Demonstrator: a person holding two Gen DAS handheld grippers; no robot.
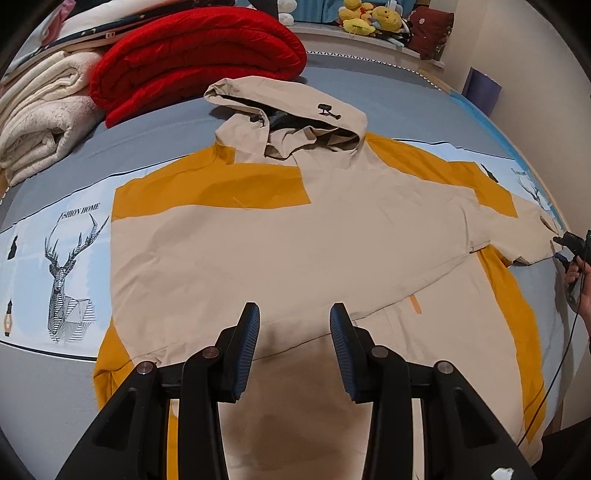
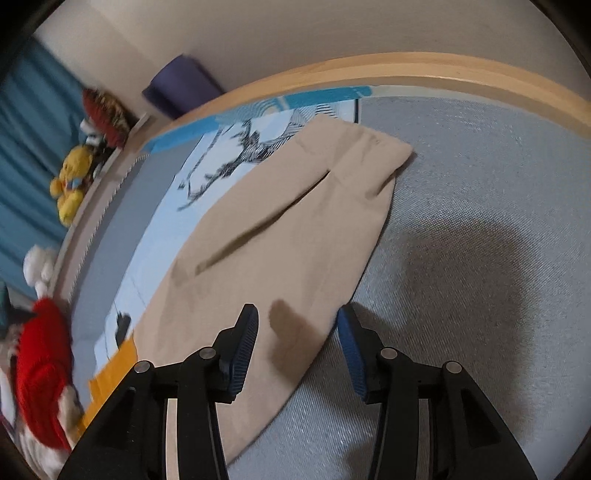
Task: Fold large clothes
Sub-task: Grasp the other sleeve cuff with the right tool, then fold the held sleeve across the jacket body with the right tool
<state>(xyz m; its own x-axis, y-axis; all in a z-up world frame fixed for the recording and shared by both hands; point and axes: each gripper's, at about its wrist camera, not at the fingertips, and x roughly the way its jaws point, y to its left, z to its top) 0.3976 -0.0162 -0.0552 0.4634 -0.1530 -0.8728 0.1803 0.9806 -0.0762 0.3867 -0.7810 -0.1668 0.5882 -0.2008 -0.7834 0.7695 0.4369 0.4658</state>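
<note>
A large beige and mustard-yellow hooded jacket (image 1: 295, 236) lies flat, back up, on the bed, hood (image 1: 288, 110) at the far side. One sleeve is folded across the body; the other sleeve (image 2: 280, 236) stretches out to the right. My left gripper (image 1: 294, 321) is open and empty, hovering above the jacket's lower middle. My right gripper (image 2: 297, 325) is open over the edge of the outstretched beige sleeve, near its cuff (image 2: 373, 155); it also shows at the right edge of the left wrist view (image 1: 570, 242).
The bed has a grey and light-blue sheet (image 1: 55, 387) with a deer print (image 1: 66, 273). A folded red quilt (image 1: 195, 55) and cream blankets (image 1: 40, 122) lie at the far left. Plush toys (image 1: 369, 18) sit on the headboard shelf. A wooden bed rail (image 2: 443, 70) runs beyond the sleeve.
</note>
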